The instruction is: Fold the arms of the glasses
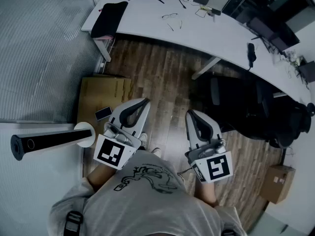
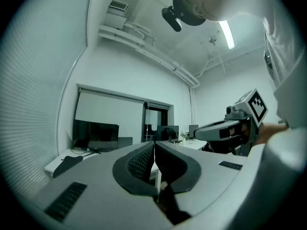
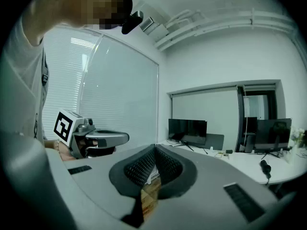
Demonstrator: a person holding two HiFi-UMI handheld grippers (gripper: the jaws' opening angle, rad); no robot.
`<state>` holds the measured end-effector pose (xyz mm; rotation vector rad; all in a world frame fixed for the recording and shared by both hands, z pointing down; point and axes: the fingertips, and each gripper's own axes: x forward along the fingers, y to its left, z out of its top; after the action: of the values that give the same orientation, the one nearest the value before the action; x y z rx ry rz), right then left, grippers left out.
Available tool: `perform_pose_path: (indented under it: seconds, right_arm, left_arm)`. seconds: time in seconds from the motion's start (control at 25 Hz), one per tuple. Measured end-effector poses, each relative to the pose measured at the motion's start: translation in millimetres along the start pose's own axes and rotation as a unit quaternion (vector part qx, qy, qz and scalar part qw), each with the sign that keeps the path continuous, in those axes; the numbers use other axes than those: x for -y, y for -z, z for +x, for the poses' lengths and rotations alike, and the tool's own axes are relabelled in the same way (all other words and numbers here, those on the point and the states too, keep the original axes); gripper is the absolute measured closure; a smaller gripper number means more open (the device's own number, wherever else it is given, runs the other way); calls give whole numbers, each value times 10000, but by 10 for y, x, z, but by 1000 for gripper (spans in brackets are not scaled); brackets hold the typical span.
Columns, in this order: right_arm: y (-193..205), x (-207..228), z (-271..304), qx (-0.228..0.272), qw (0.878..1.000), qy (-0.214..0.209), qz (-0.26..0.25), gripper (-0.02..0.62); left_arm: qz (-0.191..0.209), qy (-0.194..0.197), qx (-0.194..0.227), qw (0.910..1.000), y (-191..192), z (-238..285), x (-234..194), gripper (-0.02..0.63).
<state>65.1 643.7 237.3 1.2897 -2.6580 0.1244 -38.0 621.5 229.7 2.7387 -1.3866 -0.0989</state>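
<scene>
The grey left gripper [image 1: 143, 103] and grey right gripper [image 1: 190, 114] were closed, with nothing held. The thin wire-framed glasses [image 1: 171, 17] were seen lying on the long white counter [image 1: 145, 21], well apart from them. The thin arms could be bent if squeezed too hard.
</scene>
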Motion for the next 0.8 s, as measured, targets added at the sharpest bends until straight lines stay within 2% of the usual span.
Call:
perform_pose_path:
  seconds: [0.2, 0.48, 0.8]
  right_arm:
    - [-58, -159, -13, 98, 9999, 62, -5, 586]
    - [-95, -311, 199, 252, 9994, 199, 88, 586]
    - [-94, -290, 443, 185, 9995, 243, 83, 586]
  left_arm:
    - [113, 134, 48, 9998, -65, -186, -7, 584]
    - [45, 306, -40, 9995, -11, -347, -199, 584]
    - [22, 363, -98, 9993, 8, -261, -439, 584]
